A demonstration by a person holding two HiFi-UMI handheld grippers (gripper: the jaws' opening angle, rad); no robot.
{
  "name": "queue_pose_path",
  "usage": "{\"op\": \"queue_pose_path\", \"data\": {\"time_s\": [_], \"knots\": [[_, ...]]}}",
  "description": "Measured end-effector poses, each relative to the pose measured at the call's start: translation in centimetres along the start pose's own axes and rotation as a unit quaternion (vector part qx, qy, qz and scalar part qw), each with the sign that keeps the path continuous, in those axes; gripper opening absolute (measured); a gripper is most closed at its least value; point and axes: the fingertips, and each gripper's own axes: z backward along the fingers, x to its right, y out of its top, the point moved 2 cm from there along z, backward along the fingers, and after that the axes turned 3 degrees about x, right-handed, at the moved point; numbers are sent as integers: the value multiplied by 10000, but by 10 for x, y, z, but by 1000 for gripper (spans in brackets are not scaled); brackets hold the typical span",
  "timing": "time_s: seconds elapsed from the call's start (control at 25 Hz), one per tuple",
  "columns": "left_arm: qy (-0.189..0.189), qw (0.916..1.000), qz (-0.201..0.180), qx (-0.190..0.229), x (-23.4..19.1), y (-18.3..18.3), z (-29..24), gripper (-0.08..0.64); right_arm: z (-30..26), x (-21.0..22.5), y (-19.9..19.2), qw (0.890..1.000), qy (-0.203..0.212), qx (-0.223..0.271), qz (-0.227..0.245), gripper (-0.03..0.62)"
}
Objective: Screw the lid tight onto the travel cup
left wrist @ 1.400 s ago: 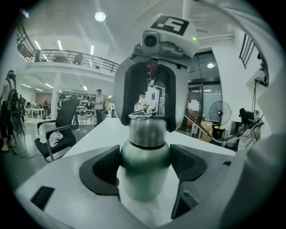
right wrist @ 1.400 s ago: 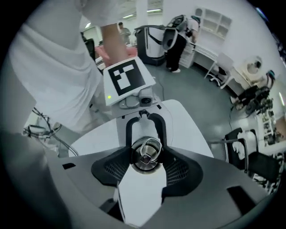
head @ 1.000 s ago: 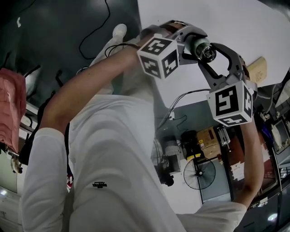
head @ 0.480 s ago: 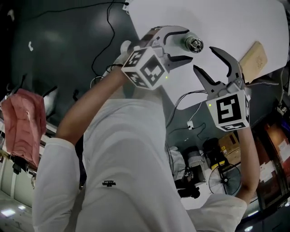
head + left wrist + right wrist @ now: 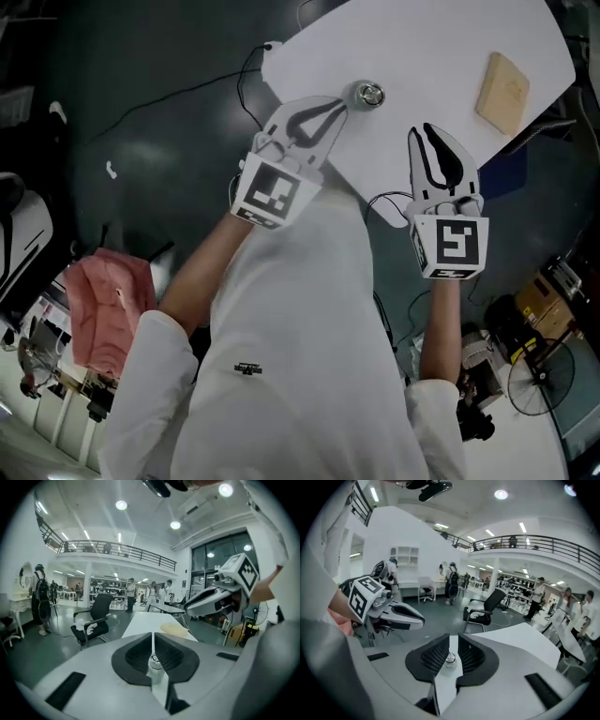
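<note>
The metal travel cup [image 5: 367, 94] stands upright on the white table [image 5: 441, 56] with its shiny lid on top. Neither gripper touches it. My left gripper [image 5: 340, 103] points at the cup from just short of it, its jaws closing to a hairline slit with nothing between them. The cup [image 5: 154, 662] shows beyond that slit in the left gripper view. My right gripper [image 5: 424, 131] hovers further right, over the table's near edge. Its jaws are closing too, a narrow gap still left and nothing in it. The cup [image 5: 450, 658] appears past that gap.
A tan block [image 5: 503, 82] lies on the table's far right. Cables [image 5: 202, 84] trail over the dark floor to the left. A pink cloth [image 5: 103, 300] hangs at lower left, and a fan [image 5: 534, 384] and boxes stand at lower right.
Both grippers held the cup up a second ago, then opened wide. Now the cup stands alone on the table, both grippers have drawn back from it, and their jaws have come together.
</note>
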Motion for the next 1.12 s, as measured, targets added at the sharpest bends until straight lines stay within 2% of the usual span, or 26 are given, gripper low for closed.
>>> {"op": "queue_pose_path", "data": {"time_s": [0.16,0.28,0.44,0.56,0.72,1.12], "knots": [[120,9998,100,-77,2,35,22,3,29,-2,22,9963,-487,530,-472,30],[159,9998,142,-48,2,55,41,3,45,-9,33,9907,-841,889,-595,11],[188,9997,157,63,5,70,48,3,61,-5,32,9810,-1155,1345,-785,11],[202,9995,221,108,11,75,59,3,74,-2,25,9750,-1337,1481,-980,11],[239,9992,326,26,12,73,69,3,81,4,17,9701,-1427,1536,-1223,3],[338,9989,314,46,15,76,71,3,69,0,8,9701,-1283,1541,-1369,0]]}}
